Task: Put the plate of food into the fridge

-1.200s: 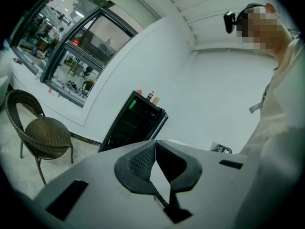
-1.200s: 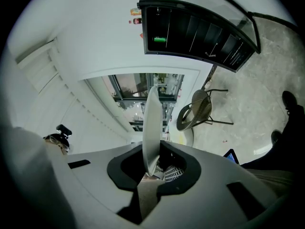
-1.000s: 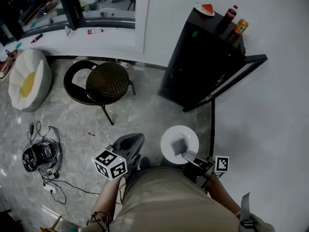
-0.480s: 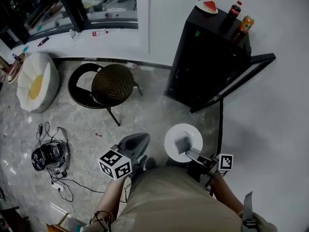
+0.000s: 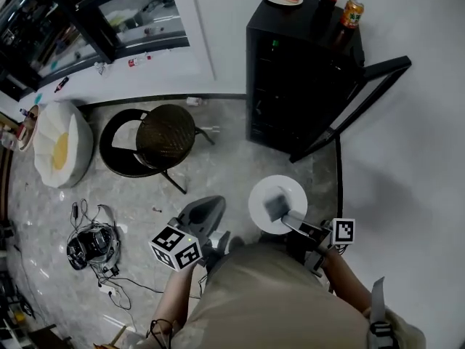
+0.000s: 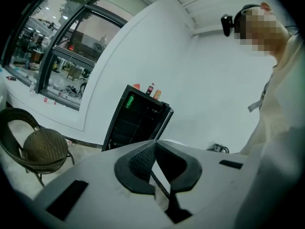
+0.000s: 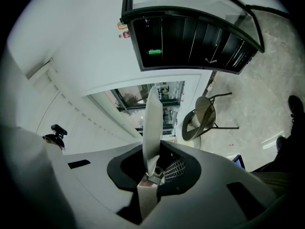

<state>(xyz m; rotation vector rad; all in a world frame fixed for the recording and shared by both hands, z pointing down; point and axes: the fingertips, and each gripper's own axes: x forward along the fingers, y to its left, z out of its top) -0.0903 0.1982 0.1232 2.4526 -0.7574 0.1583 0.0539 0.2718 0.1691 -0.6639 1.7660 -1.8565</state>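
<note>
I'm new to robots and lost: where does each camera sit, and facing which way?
Head view: on the person's head, facing steeply down at fridge, chair; torso, left gripper, right gripper show.
Left gripper view: on left gripper, along its shut jaws toward fridge; shirt at right.
Right gripper view: on right gripper, along jaws clamping the white plate, toward fridge.
All share fridge, chair.

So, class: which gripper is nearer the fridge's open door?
Right. The right gripper, clamping a white plate, is just below the fridge door's lower end; the left gripper is farther left, toward the wicker chair.
</note>
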